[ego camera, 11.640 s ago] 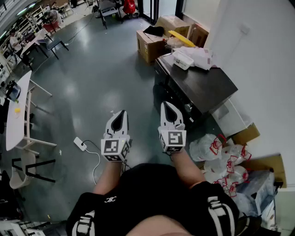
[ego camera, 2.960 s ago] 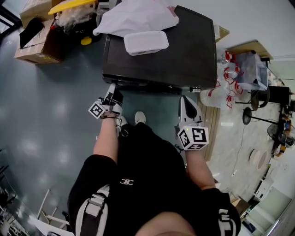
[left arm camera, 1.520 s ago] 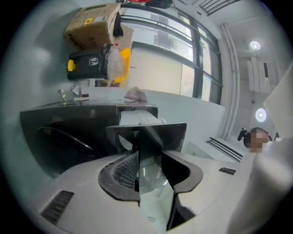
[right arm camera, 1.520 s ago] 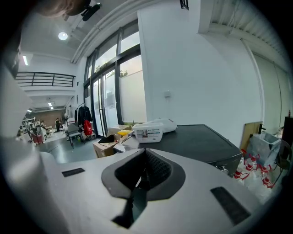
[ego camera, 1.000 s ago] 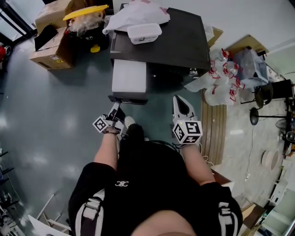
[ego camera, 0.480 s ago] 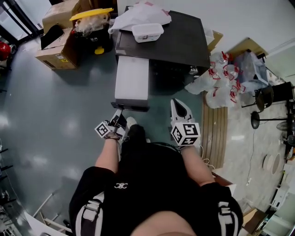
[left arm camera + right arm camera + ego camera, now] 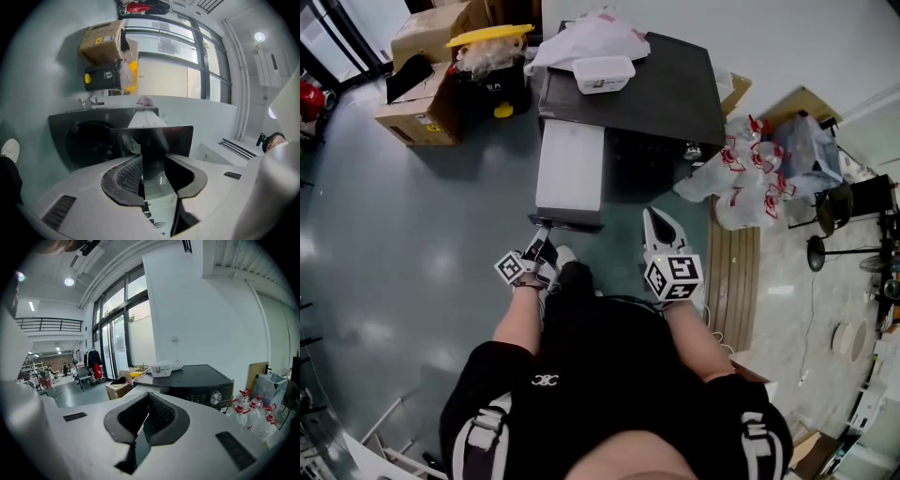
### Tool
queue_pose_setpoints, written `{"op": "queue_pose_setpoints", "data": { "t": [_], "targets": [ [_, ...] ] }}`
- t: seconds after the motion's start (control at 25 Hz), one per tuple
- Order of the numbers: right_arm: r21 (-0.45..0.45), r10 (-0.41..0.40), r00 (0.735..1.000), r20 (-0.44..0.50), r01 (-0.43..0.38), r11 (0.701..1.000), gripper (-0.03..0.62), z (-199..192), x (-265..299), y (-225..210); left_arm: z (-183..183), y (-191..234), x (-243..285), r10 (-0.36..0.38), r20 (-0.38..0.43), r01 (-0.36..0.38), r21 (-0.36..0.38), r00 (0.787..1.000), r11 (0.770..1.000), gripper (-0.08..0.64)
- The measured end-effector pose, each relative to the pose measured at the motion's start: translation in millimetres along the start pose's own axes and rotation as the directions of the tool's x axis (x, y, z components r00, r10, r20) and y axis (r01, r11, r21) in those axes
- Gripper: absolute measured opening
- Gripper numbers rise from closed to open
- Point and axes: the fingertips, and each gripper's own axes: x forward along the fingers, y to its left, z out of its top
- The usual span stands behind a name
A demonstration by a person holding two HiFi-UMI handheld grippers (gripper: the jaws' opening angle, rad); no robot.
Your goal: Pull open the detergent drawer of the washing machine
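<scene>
The detergent drawer [image 7: 570, 169] juts from the washing machine [image 7: 647, 89] with its long axis running toward the person and its dark front panel nearest them. The left gripper [image 7: 541, 240] clamps that panel. The right gripper [image 7: 652, 218] is closed and empty, just right of the panel. Open floor [image 7: 412, 234] lies left — bags [image 7: 741, 178] crowd the right.

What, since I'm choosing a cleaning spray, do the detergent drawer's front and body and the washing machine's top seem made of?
The detergent drawer front looks like dark glossy plastic: it shows reflections. The drawer body looks matte white, likely plastic. The washing machine top is dark with a soft sheen, painted metal or plastic, unclear which.
</scene>
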Motion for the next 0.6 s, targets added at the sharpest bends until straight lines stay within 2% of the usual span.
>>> {"op": "queue_pose_setpoints", "data": {
  "t": [0.24, 0.32, 0.4, 0.48, 0.52, 0.6],
  "targets": [
    [0.004, 0.003, 1.0, 0.005, -0.003, 1.0, 0.003, 0.0, 3.9, -0.8, 0.9, -0.7, 3.4, 0.016, -0.025, -0.016, 0.023, 1.0, 1.0, 0.147],
    [0.007, 0.008, 1.0, 0.008, -0.008, 1.0, 0.003, 1.3, 5.1, -1.7, -1.0, -0.7, 2.9, 0.047, -0.043, -0.046, 0.04, 0.998, 0.998, 0.149],
    [0.013, 0.018, 1.0, 0.012, -0.018, 1.0, 0.002, 2.6, 6.9, -1.5, -0.9, 3.6, -1.4, 0.109, -0.076, -0.102, 0.088, 0.991, 0.991, 0.142],
    [0.023, 0.029, 0.999, 0.023, -0.03, 0.999, 0.003, 5.2, 8.4, -0.9, 5.6, 9.0, -11.4, 0.201, -0.09, -0.184, 0.166, 0.976, 0.969, 0.09],
    [0.028, 0.035, 0.999, 0.03, -0.036, 0.999, 0.003, 7.2, 8.7, -0.3, 12.0, 10.8, -18.3, 0.259, -0.081, -0.237, 0.216, 0.962, 0.947, 0.061],
    [0.034, 0.048, 0.998, 0.046, -0.049, 0.998, 0.003, 12.2, 8.0, 2.2, 27.8, 9.3, -31.9, 0.372, -0.037, -0.34, 0.329, 0.928, 0.881, 0.01]
  ]
}}
